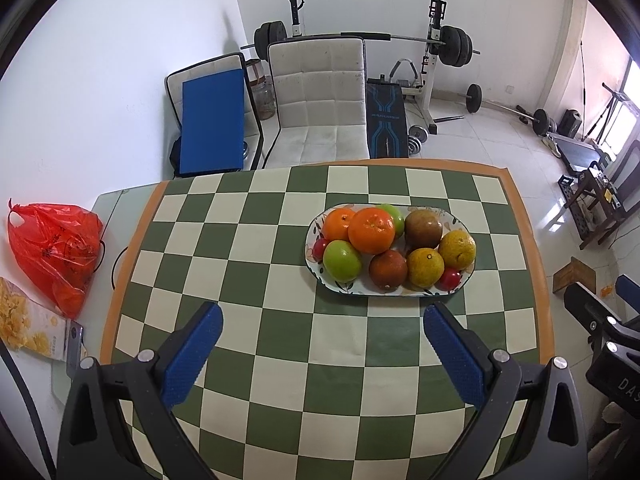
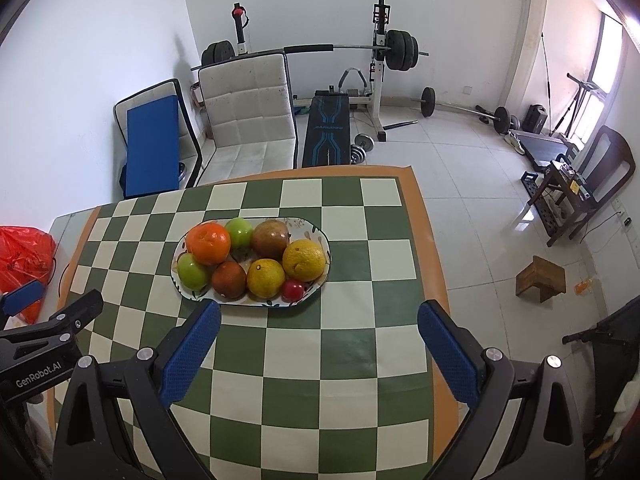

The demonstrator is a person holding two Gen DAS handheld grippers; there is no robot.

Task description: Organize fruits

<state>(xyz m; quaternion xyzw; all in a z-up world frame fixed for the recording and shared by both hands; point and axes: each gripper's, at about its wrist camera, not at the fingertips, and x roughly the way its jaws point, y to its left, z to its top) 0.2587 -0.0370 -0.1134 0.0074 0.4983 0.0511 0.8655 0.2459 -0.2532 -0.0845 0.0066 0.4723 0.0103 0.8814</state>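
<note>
Fruit is piled on an oval plate (image 1: 460, 286) at mid-table: oranges, green apples (image 1: 342, 261), small red ones. Plate is set on checkered cloth (image 1: 280, 360). Left gripper (image 1: 323, 314) and right gripper (image 2: 319, 312) are held near side, both spread wide, nothing gripped. Red bag (image 1: 56, 248) is seen far left.

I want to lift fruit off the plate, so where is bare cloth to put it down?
Bare cloth lies between the plate and both open grippers, left and right, and left of the plate toward the red bag. The plate itself is crowded with fruit.
</note>
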